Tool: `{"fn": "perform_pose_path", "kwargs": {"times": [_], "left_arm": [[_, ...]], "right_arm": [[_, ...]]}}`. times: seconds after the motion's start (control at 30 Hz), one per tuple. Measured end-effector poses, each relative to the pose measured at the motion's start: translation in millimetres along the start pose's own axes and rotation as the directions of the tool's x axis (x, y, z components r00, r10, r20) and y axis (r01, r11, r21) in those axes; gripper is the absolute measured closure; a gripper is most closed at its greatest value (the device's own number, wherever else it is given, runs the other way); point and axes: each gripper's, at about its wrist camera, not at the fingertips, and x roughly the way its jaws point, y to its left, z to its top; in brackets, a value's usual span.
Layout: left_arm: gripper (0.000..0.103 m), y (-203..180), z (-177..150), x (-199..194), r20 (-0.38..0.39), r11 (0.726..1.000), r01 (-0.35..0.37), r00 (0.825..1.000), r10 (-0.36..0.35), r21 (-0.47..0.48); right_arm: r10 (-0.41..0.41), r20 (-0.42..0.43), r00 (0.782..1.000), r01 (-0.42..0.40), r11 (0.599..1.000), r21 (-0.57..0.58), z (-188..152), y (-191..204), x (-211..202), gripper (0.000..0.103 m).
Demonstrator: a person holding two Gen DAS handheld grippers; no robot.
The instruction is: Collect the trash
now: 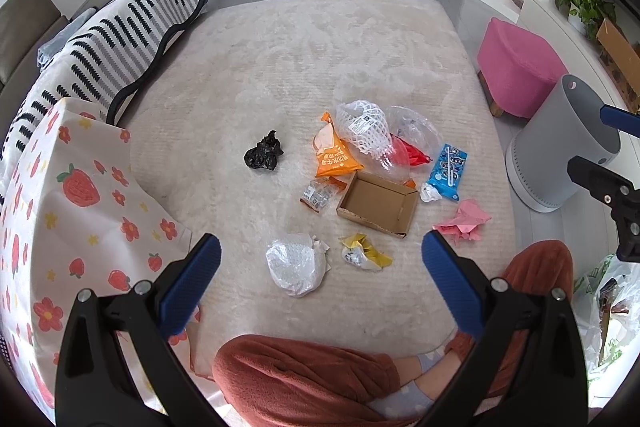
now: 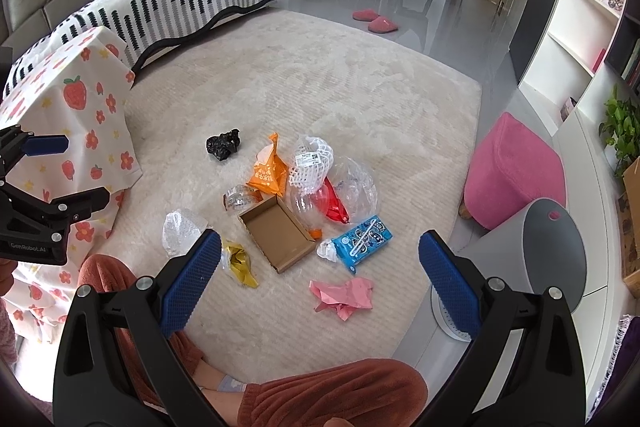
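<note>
Both the left gripper point(image 1: 321, 259) and right gripper point(image 2: 320, 259) hang wide open, holding nothing, above the rug point(image 1: 320, 59). Trash clusters mid-rug around a cardboard box point(image 1: 378, 203); the far half lies bare, bin point(image 1: 560, 143) off its right edge

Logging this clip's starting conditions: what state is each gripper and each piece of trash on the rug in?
left gripper: open, empty, above the rug.
right gripper: open, empty.
cardboard box: open, empty, flaps up.
black bag: crumpled, lying apart.
orange snack bag: torn open, flattened.
pink paper: crumpled.
grey bin: upright.
</note>
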Motion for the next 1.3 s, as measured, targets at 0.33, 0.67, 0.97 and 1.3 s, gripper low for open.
{"fn": "perform_pose_path", "kwargs": {"times": [0.33,0.67,0.97,1.3], "left_arm": [[0.003,-0.1,0.2,-0.1,-0.001,1.000,0.000,1.000,0.000,-0.001],[0.003,8.8,9.4,8.5,-0.005,1.000,-0.007,1.000,0.007,-0.019],[0.003,16.0,13.9,12.5,-0.004,0.999,-0.021,1.000,0.021,-0.039],[0.003,16.1,14.3,12.7,-0.005,0.999,-0.022,1.000,0.021,-0.039]], "right_arm": [[0.004,-0.010,1.000,-0.004,1.000,0.003,4.9,-1.3,6.6,0.007],[0.005,-0.006,1.000,-0.005,1.000,0.008,10.3,-2.3,8.3,0.007],[0.003,0.002,1.000,-0.003,1.000,0.016,24.7,-1.7,14.0,0.007],[0.009,-0.010,1.000,-0.009,1.000,0.019,28.6,0.8,22.5,0.007]]}}
